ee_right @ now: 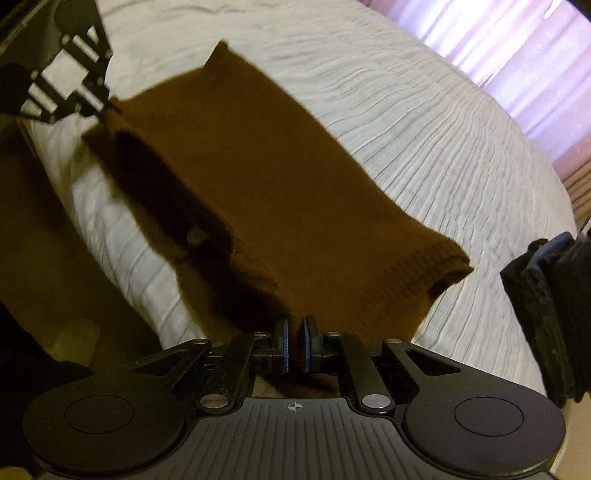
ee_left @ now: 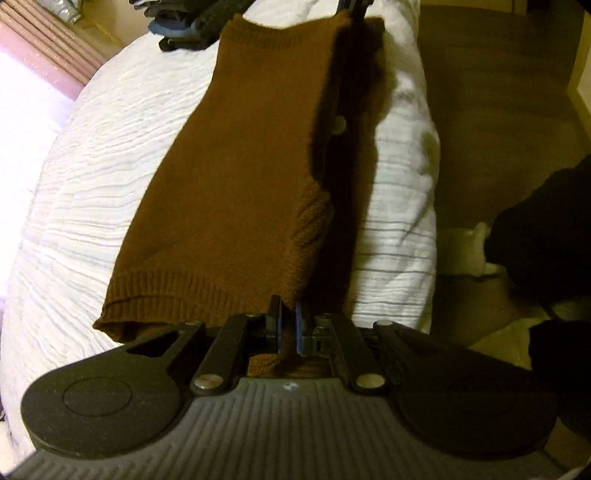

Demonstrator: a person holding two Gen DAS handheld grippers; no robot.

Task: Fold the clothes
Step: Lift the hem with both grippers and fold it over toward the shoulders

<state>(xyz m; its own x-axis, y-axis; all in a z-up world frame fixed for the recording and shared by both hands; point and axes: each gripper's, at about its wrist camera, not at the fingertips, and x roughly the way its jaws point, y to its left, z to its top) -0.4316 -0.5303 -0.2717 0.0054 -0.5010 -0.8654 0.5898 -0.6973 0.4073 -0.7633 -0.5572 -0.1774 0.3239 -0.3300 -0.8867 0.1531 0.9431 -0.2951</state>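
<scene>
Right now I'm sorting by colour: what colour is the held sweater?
Brown, plain knit with ribbed hem; the sweater shows best in the left wrist view.

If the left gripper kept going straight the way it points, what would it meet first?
The brown knit garment it already pinches; beyond that, probably the right gripper at the far edge, though depth is unclear.

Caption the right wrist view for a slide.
Right gripper and left gripper hold a brown knit sweater stretched over a white bed.
</scene>
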